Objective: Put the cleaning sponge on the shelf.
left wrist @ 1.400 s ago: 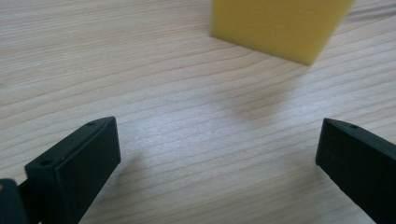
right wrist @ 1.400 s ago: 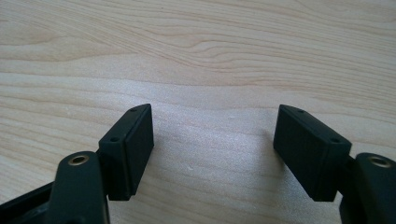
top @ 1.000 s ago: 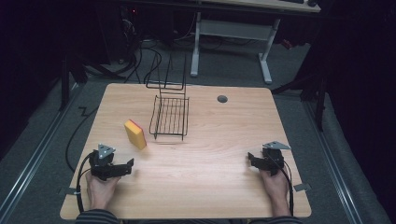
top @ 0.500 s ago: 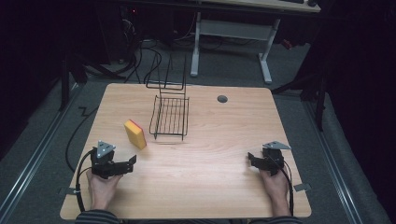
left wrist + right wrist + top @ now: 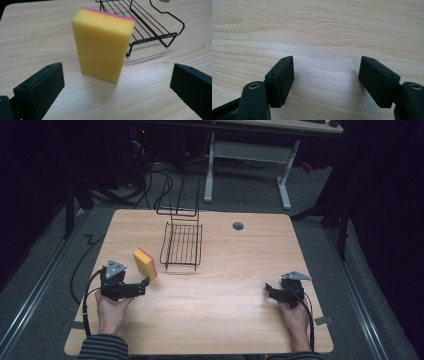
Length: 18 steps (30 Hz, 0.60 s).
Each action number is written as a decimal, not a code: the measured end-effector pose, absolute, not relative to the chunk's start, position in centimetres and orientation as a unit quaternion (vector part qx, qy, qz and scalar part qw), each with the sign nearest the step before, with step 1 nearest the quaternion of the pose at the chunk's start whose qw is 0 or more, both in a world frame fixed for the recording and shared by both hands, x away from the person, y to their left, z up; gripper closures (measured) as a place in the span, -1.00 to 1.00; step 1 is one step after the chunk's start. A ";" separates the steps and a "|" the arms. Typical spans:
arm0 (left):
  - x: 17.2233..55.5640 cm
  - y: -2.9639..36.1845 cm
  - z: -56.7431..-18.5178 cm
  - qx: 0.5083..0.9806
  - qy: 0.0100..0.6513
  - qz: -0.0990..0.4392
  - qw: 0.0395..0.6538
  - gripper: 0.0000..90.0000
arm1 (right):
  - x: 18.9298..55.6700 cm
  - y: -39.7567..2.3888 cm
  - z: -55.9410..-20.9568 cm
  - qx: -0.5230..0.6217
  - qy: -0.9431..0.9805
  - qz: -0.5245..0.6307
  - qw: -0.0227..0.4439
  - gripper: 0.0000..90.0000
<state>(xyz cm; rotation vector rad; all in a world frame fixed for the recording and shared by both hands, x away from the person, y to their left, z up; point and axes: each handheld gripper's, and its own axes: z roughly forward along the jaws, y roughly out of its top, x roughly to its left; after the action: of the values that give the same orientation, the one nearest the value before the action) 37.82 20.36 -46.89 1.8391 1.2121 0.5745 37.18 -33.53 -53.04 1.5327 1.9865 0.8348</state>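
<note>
The left gripper (image 5: 145, 282) has crept forward over the last second, and its jaws now stand wide apart just short of the sponge (image 5: 144, 263). In the left gripper view that sponge (image 5: 103, 43) stands upright on one narrow end, yellow with a pink layer at the back, framed squarely between the two black jaws but not yet touched by either. Nothing else has shifted: the sponge sits in the same spot on the table (image 5: 235, 285), just left of the wire rack (image 5: 182, 244), near it but apart. The right gripper (image 5: 268, 291) is exactly where it was, resting low at the right side of the table, jaws spread over bare wood and holding nothing. So the approach looks nearly done. I judge the next call is a short push forward, then a gentle squeeze, since soft foam standing on end could tip if nudged first.
</note>
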 end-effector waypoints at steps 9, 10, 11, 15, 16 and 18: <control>39.9 20.5 -45.9 0.729 0.480 0.230 0.430 -1.00 | 37.2 -33.5 -53.0 0.563 0.728 0.306 0.246 -0.36; 40.2 20.5 -45.8 0.728 0.479 0.229 0.434 -1.00 | 37.2 -33.5 -53.0 0.563 0.728 0.306 0.246 -0.36; 40.2 20.5 -45.8 0.728 0.479 0.229 0.434 -1.00 | 37.2 -33.5 -53.0 0.563 0.728 0.306 0.246 -0.36; 41.2 20.4 -45.9 0.729 0.483 0.222 0.432 -1.00 | 37.2 -33.5 -53.0 0.563 0.728 0.306 0.246 -0.36; 41.6 20.3 -45.9 0.731 0.483 0.221 0.428 -1.00 | 37.2 -33.5 -53.0 0.563 0.728 0.306 0.246 -0.36; 41.8 20.3 -45.9 0.732 0.483 0.222 0.426 -1.00 | 37.2 -33.5 -53.0 0.563 0.728 0.306 0.246 -0.36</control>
<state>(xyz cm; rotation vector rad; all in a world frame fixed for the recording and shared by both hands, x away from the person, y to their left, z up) 41.83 20.28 -45.91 1.8300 1.2066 0.5558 37.17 -33.51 -53.04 1.5355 1.9855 0.8342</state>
